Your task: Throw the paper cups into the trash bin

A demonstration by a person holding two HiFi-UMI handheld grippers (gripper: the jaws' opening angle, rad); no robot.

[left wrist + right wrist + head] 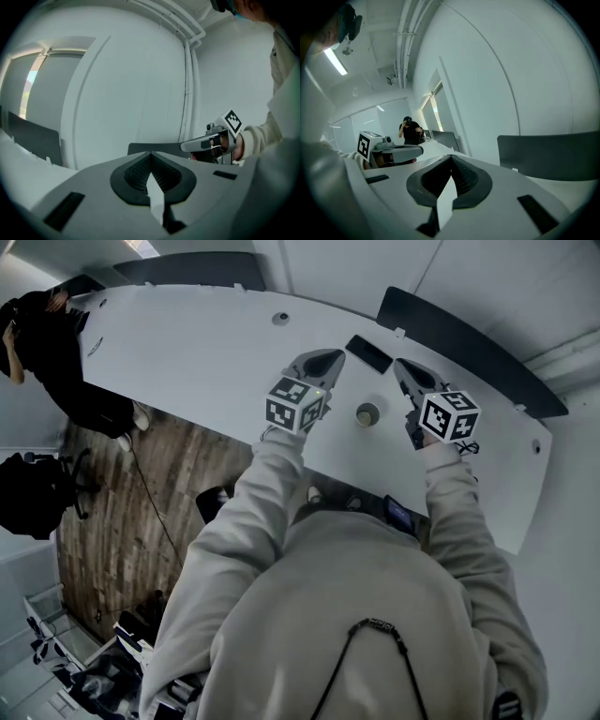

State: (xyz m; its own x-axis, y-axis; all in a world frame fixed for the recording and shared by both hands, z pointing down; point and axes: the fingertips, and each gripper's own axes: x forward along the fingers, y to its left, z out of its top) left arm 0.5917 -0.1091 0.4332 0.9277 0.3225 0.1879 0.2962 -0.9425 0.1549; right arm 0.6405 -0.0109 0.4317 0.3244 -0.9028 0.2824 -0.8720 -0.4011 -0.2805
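The left gripper (pixel 326 359) and the right gripper (pixel 409 371) each have their jaws pressed together, holding nothing. Only the head view shows the paper cup (pixel 367 413). It stands on the white table (pixel 187 362) between them, mouth up, long axis vertical. Beyond it lies a phone (pixel 368 353). A person (pixel 411 131) stands at the table's far end.
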